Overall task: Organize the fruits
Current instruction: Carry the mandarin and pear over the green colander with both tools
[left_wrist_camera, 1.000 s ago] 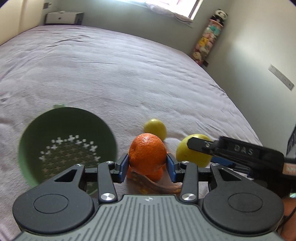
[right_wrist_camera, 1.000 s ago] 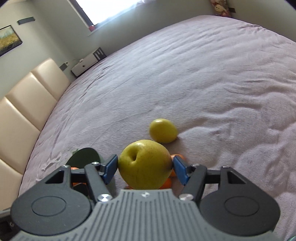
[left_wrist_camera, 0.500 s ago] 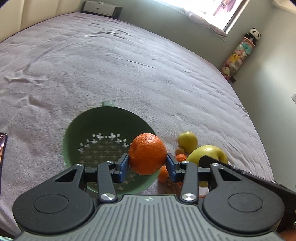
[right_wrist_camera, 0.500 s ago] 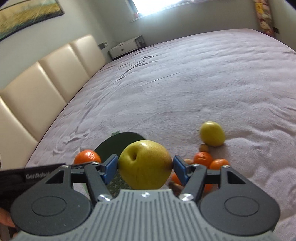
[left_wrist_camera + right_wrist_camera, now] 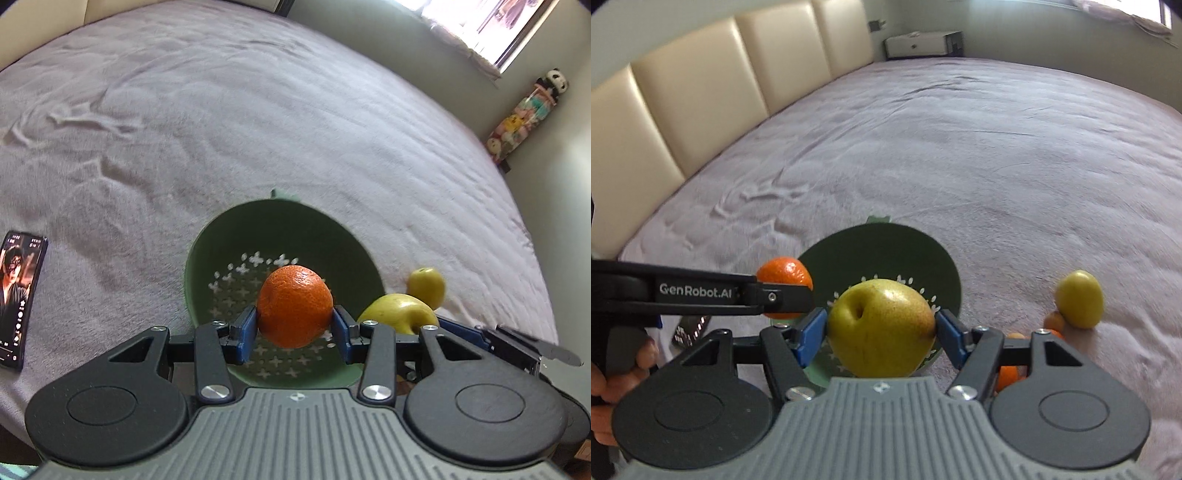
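Note:
My left gripper (image 5: 294, 330) is shut on an orange (image 5: 294, 306) and holds it over the green perforated colander (image 5: 280, 236) on the bed. My right gripper (image 5: 881, 334) is shut on a yellow-green pear (image 5: 881, 326), which hangs above the same colander (image 5: 886, 247). In the right wrist view the left gripper (image 5: 783, 295) with its orange (image 5: 783, 271) shows at the left. In the left wrist view the pear (image 5: 397, 314) and the right gripper's finger (image 5: 461, 330) show at the right. A lemon (image 5: 426, 286) lies on the bed right of the colander.
A lemon (image 5: 1079, 299) and several small oranges (image 5: 1008, 374) lie on the bed at the right. A phone (image 5: 16, 299) with a lit screen lies at the left. A padded headboard (image 5: 701, 88) stands behind, and a hand (image 5: 613, 373) grips the left tool.
Both grippers have swung left with their fruit, from above the fruit pile to above the colander. The colander has come to the centre of both views.

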Demonstrator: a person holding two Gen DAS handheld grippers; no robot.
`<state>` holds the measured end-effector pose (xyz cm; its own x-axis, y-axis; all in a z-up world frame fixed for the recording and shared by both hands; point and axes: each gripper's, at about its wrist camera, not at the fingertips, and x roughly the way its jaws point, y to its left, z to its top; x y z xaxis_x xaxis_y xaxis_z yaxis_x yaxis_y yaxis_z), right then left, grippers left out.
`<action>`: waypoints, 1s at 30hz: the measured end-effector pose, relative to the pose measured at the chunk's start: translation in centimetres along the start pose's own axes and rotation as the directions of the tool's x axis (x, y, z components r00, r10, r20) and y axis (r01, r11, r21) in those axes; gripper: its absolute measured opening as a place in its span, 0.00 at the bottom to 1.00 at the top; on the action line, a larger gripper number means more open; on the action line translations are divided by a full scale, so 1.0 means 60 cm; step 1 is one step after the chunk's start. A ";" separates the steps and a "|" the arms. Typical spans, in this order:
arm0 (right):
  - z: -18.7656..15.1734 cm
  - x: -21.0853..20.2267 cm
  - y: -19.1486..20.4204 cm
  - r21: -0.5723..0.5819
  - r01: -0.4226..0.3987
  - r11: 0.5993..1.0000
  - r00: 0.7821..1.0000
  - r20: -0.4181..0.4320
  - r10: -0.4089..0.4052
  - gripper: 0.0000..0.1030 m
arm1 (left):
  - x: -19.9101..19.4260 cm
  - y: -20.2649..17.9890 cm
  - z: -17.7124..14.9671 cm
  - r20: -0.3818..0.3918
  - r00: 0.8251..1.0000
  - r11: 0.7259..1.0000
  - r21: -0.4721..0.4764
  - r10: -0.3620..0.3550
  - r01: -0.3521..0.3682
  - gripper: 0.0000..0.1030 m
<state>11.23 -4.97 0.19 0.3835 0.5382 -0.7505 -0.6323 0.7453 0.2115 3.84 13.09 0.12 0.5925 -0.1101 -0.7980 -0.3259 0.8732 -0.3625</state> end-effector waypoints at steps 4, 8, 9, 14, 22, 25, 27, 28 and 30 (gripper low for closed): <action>0.007 0.034 0.023 -0.132 -0.011 0.991 0.998 -0.063 0.003 0.61 | 0.021 0.007 0.001 -0.031 0.999 0.999 -0.005 0.032 -0.032 0.47; 0.015 0.065 0.037 -0.218 -0.032 0.975 0.993 -0.116 0.007 0.61 | 0.042 0.012 0.002 -0.061 0.996 0.998 -0.006 0.062 -0.063 0.47; 0.017 0.074 0.039 -0.234 -0.036 0.972 0.991 -0.133 0.005 0.61 | 0.047 0.014 0.002 -0.067 0.995 0.997 -0.006 0.071 -0.071 0.47; 0.024 0.111 0.046 -0.304 -0.058 0.951 0.979 -0.205 -0.006 0.61 | 0.071 0.025 0.004 -0.103 0.990 0.995 -0.022 0.097 -0.099 0.47; 0.017 0.167 0.049 -0.364 -0.117 0.924 0.947 -0.321 -0.007 0.61 | 0.102 0.030 0.004 -0.153 0.982 0.993 -0.023 0.110 -0.115 0.47; 0.012 0.180 0.050 -0.376 -0.136 0.916 0.935 -0.353 -0.006 0.61 | 0.114 0.025 0.001 -0.172 0.976 0.991 0.006 0.133 -0.134 0.47; 0.011 0.189 0.049 -0.385 -0.148 0.911 0.927 -0.374 -0.008 0.61 | 0.120 0.022 -0.001 -0.180 0.972 0.988 0.024 0.151 -0.150 0.47; 0.011 0.193 0.048 -0.389 -0.152 0.908 0.924 -0.382 -0.009 0.61 | 0.122 0.022 -0.001 -0.178 0.971 0.987 0.035 0.162 -0.158 0.47; 0.013 0.200 0.049 -0.395 -0.163 0.904 0.920 -0.392 -0.006 0.61 | 0.124 0.020 0.000 -0.175 0.969 0.984 0.051 0.176 -0.169 0.47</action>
<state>14.52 3.97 -7.72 0.0924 0.3363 -0.9372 -0.8998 0.4313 0.0661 7.87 13.29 -6.26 0.3879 -0.0364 -0.9210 -0.3832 0.9024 -0.1971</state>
